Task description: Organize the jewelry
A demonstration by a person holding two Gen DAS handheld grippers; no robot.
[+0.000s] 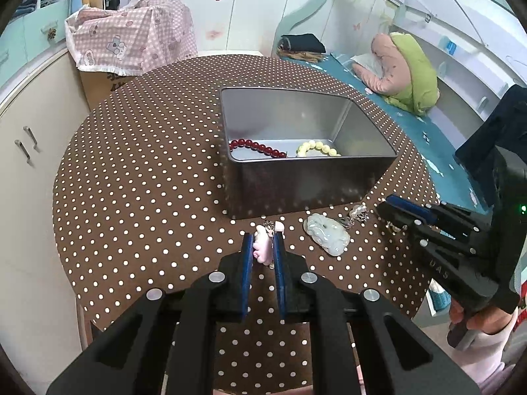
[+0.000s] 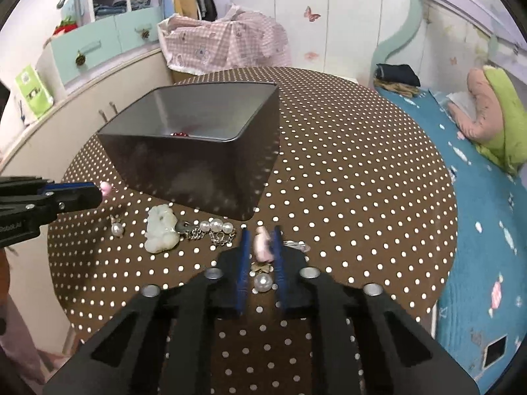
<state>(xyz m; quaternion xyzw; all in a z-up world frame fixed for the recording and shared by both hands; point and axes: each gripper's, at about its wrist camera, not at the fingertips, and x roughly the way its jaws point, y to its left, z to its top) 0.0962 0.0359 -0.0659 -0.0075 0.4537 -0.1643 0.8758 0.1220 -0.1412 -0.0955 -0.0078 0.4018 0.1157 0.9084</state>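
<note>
A grey metal tin (image 1: pixel 313 181) stands on the dotted round table, with a red bead bracelet (image 1: pixel 257 147) and a cream bead bracelet (image 1: pixel 318 147) inside. My left gripper (image 1: pixel 263 242) is shut on a pink charm (image 1: pixel 263 247) just in front of the tin; it also shows in the right wrist view (image 2: pixel 98 194). My right gripper (image 2: pixel 260 240) is shut on a pink earring (image 2: pixel 263 242), with a pearl (image 2: pixel 263 282) hanging below it. A white jade pendant (image 2: pixel 159 232) and a pearl chain (image 2: pixel 214 228) lie on the table between the grippers.
A small pearl earring (image 2: pixel 117 228) lies left of the pendant. A silver piece (image 2: pixel 296 245) lies right of my right gripper. The brown polka-dot tablecloth (image 2: pixel 346 181) covers the round table. A bed (image 2: pixel 477 214) is to the right, cabinets (image 1: pixel 33 148) to the left.
</note>
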